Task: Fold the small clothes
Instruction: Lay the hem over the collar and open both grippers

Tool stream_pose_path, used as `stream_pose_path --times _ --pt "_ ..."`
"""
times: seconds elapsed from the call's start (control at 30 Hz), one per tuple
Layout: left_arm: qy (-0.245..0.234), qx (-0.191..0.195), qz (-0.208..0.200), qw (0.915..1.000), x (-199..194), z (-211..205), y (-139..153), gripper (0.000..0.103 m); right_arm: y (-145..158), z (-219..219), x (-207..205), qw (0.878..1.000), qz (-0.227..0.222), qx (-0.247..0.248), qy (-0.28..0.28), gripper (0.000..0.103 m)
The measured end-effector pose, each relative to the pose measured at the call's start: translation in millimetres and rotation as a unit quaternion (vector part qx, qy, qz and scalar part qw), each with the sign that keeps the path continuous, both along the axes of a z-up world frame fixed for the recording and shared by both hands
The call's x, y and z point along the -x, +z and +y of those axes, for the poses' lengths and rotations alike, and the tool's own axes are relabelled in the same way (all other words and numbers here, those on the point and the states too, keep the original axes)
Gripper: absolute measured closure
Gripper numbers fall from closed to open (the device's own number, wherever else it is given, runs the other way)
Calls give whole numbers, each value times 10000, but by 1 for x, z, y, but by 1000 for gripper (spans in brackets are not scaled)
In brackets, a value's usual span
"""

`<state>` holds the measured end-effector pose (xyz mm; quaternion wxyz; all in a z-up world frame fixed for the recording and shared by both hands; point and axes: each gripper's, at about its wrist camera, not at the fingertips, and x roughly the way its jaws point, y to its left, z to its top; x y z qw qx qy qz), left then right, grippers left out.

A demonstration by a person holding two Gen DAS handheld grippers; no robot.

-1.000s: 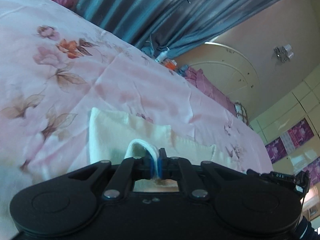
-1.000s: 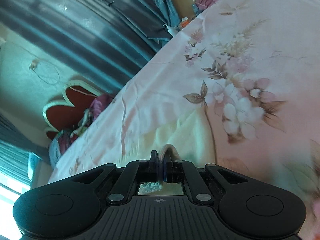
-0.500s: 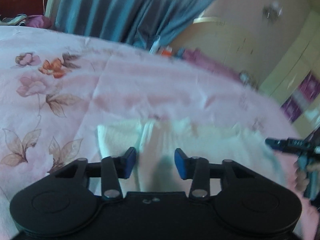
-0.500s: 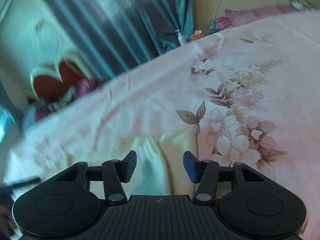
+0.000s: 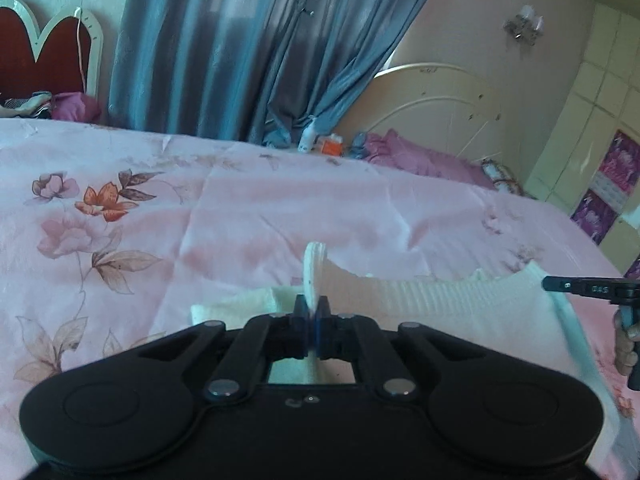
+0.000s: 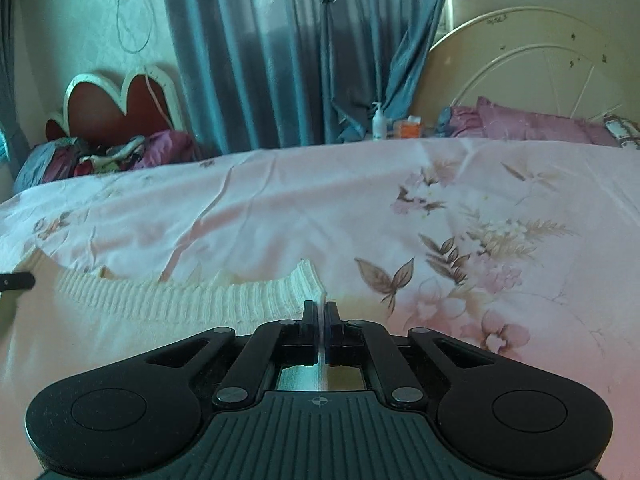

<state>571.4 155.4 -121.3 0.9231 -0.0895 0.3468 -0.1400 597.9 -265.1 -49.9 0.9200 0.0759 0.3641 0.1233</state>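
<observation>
A cream knit garment (image 5: 460, 308) lies flat on the pink floral bedspread (image 5: 248, 216), its ribbed edge facing away from me. My left gripper (image 5: 314, 314) pinches the left end of that ribbed edge, its jaws closing tight on a raised fold of it. My right gripper (image 6: 320, 314) pinches the right end of the same garment (image 6: 160, 304), its jaws likewise closing tight on the cloth. In the left wrist view the right gripper (image 5: 580, 287) and the hand holding it show at the far right. The left gripper's tip (image 6: 16, 281) shows at the right wrist view's left edge.
Blue curtains (image 5: 224, 48) hang behind the bed. A red heart-shaped headboard (image 6: 116, 108) with piled clothes stands at the far left. A cream metal headboard (image 6: 532, 76), purple pillows (image 6: 532, 124), a bottle (image 6: 378, 120) and an orange box sit at the far edge.
Both grippers let go of the folds they held, opened, rolled upright, and closed again on the garment's ribbed edge. The garment now lies spread wide between them.
</observation>
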Motion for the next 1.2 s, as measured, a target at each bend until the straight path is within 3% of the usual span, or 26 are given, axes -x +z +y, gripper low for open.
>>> stream_pose_path --times 0.13,0.23,0.27,0.3,0.33,0.37,0.5,0.57,0.7,0.8,0.83,0.97,1.1,1.2 --pt "162 -3 472 9988 -21 -3 -25 100 -24 1 -16 9990 428 106 -82 101" --pt "237 52 549 9982 -21 -2 -27 95 -19 0 -18 9986 500 112 -137 101" --pt "330 25 587 9977 -19 -1 -22 86 -14 1 -16 9985 455 220 -207 100" --pt "494 -204 472 9975 -11 -5 -11 68 -5 2 -9 9984 299 362 -319 87" --pt "565 -458 211 9971 -1 -10 -1 60 7 5 1 9989 29 312 -340 65" --pt "520 -602 -29 9968 11 -18 8 52 14 8 9 9997 -83 83 -198 61" --pt "-501 -520 24 9974 25 -73 18 49 13 67 17 9960 74 -50 888 61" --pt "-754 -521 134 9957 20 -93 11 45 5 92 12 9920 220 -98 1243 61" --pt "-482 -537 293 9970 9 -82 -2 46 -3 95 6 9894 246 38 1429 61" --pt "102 -899 272 9955 11 -42 -7 49 -8 52 -6 9959 274 807 317 61" --pt "20 -790 275 9965 12 -30 -10 49 -13 38 -7 9965 385 729 163 61" --pt "-54 -1237 139 9922 21 -46 8 48 7 40 8 9973 202 648 291 61" --pt "-412 -966 -188 9943 48 -87 26 45 27 72 44 9951 -20 270 946 61" --pt "-619 -935 -11 9937 59 -113 17 45 12 104 59 9884 192 426 1445 61"
